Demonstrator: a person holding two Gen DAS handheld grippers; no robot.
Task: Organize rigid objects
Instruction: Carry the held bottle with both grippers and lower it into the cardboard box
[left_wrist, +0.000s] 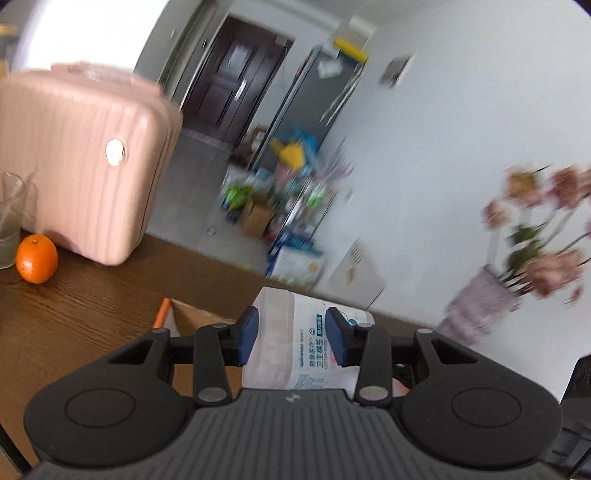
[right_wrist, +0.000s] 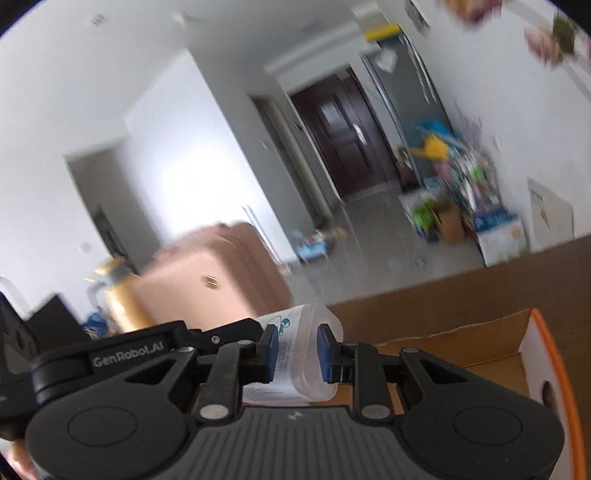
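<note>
Wood-grain table (left_wrist: 74, 314), blurry white-walled room behind (ribbed pink suitcase (left_wrist: 81, 162) too). Both left gripper (left_wrist: 291, 338) and right gripper (right_wrist: 295, 349) clamp one translucent plastic container (left_wrist: 295, 332) above the cardboard box (right_wrist: 480, 354).

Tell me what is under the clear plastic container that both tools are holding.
Below the clear plastic container, gripped by the left tool and right tool, sits an open cardboard box on the wooden table. The box floor directly beneath is hidden by the container and tools.
</note>
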